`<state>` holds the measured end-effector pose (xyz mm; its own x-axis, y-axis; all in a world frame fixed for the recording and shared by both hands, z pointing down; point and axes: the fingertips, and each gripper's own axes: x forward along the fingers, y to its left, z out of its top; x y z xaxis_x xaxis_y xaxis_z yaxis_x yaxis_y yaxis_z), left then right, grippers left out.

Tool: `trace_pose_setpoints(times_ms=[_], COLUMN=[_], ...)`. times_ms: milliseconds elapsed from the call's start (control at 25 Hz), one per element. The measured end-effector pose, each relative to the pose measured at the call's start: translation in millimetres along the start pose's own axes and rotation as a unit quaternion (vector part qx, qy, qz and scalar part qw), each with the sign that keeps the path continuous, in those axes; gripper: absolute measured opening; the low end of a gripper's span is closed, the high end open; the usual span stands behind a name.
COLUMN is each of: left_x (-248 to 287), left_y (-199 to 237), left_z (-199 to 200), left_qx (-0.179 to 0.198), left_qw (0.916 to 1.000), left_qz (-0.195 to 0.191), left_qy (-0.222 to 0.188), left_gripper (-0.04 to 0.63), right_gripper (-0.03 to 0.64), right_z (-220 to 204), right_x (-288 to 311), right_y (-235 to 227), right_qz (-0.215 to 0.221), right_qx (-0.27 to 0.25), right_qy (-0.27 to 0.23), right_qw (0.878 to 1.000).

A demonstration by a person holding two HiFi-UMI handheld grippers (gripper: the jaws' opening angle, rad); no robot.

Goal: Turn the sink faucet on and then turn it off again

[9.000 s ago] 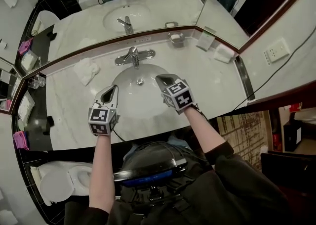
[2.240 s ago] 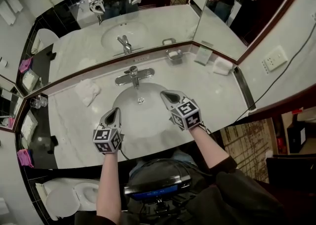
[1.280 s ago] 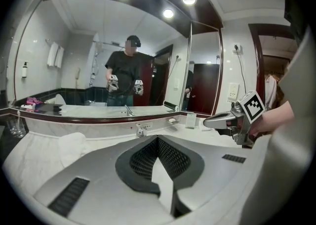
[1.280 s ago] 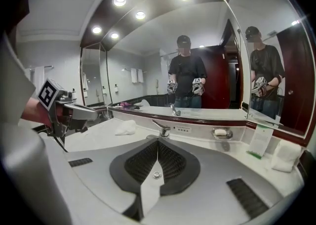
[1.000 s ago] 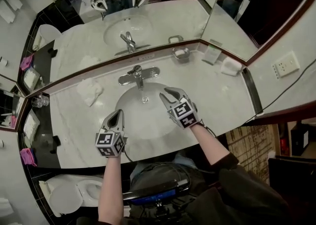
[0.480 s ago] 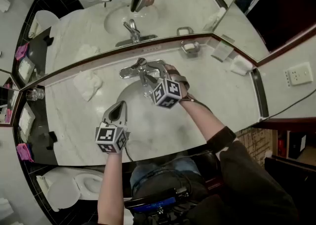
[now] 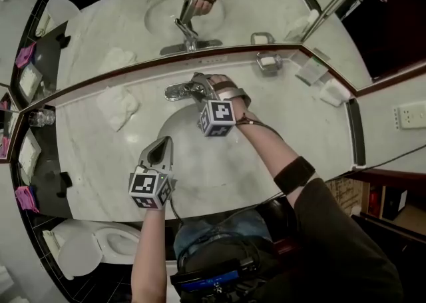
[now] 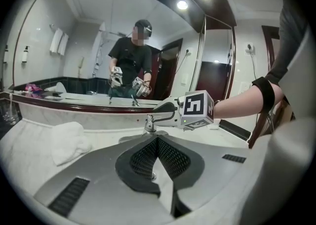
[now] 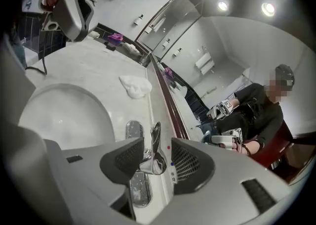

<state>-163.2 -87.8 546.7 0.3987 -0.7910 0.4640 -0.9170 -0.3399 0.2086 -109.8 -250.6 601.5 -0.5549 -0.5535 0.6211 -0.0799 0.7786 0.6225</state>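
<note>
R tool [image 9: 155, 160] jaws just opened, astride faucet lever [image 9: 155, 140], soap [image 7: 268, 61] in dish [image 7: 259, 58]

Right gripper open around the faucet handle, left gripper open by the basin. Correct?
No: the left gripper is shut, jaws together, as the left gripper view shows. The rest holds: it's by the basin, and the right gripper, jaws just opened, straddles the faucet handle.

No words or nos. legible. Tiny dark print [image 9: 173, 175] under a red dot [image 9: 168, 148] & blue dot [image 9: 172, 163] on the white marble backsplash strip [image 9: 162, 105]: too small to read. B&w square markers on left claw [image 7: 163, 142] & right claw [image 7: 200, 86] cubes: patterns only.
</note>
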Motion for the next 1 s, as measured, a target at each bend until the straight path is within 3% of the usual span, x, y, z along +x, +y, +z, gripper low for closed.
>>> trace_pose_setpoints(times_ms=[80,200,720,1000], left_x=[-1.6,-2.6,-2.0,-0.9], left_y=[5.5,13.0,16.7,15.4], left_z=[-3.3,-7.0,-15.9,-21.6], left_qx=[-0.004,-0.007,-0.015,-0.020], left_qw=[1.0000,0.9999,0.9998,0.9997], left_qz=[0.003,0.007,0.005,0.006], left_qy=[0.002,0.005,0.009,0.011], left_gripper=[0.002,0.002,0.002,0.002], right_gripper=[0.196,0.087,0.075,0.074], right_z=[2.3,6.9,11.4,11.6], right_x=[6.9,12.5,10.1,14.7], right_y=[1.6,2.8,8.7,25.4], right_qz=[0.002,-0.007,-0.025,-0.013], right_qx=[-0.018,-0.037,-0.067,-0.134], right_qy=[0.000,-0.008,-0.011,-0.010], right_qw=[1.000,0.999,0.997,0.991])
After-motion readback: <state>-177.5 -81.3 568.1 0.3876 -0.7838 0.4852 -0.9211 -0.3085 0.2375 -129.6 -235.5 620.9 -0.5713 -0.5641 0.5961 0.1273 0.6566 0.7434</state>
